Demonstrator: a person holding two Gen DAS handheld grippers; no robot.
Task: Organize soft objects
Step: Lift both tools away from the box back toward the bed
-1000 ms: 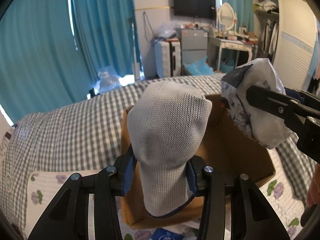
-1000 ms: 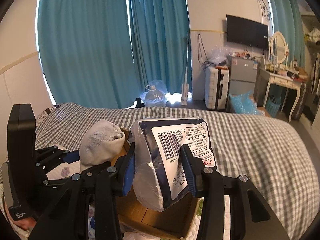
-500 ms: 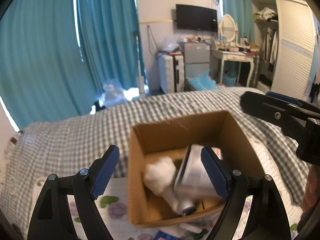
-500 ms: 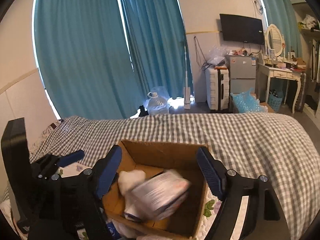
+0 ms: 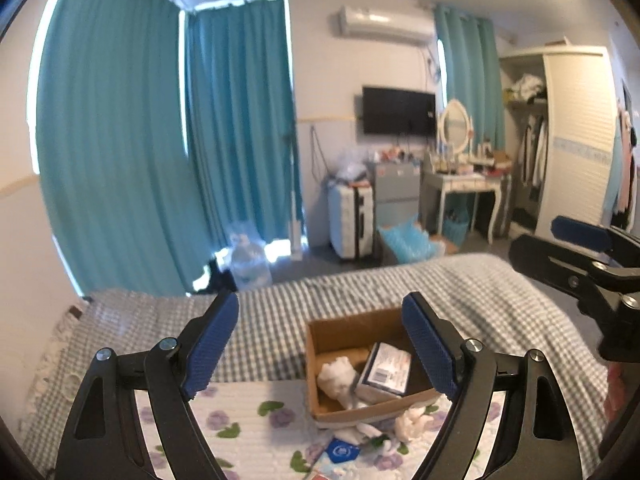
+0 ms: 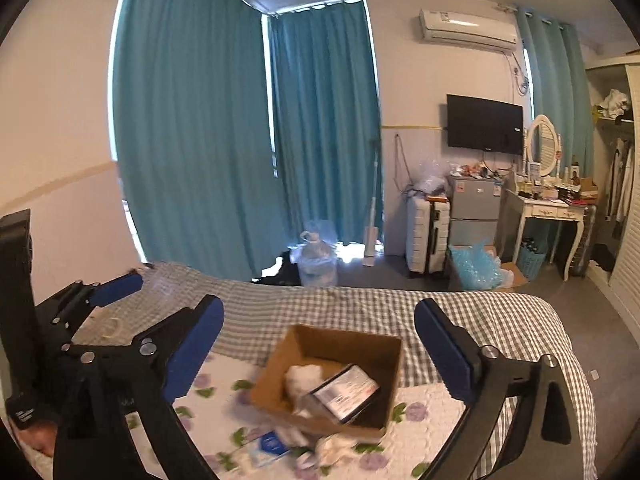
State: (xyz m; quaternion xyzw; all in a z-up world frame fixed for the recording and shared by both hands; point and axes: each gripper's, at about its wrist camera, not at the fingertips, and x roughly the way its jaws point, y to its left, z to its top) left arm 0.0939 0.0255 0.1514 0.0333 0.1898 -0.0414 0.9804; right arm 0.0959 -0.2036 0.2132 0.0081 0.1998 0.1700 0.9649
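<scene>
Two grippers, left gripper (image 5: pixel 320 344) and right gripper (image 6: pixel 318 350), hovering spread and empty above cardboard box (image 5: pixel 320 334); sock (image 5: pixel 338 376) and packet (image 5: pixel 386 368) lying inside. Next: reaching for loose items (image 6: pixel 332 450) waiting beside box on bed (image 6: pixel 500 320).

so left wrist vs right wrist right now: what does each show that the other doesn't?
Left wrist only: the right gripper at the frame's right edge, jaws open.
Right wrist only: the left gripper at the frame's left edge, also open, and the mop clear against the curtain.
Both: the cardboard box on the bed, holding the white sock and the packet, with loose items in front.
</scene>
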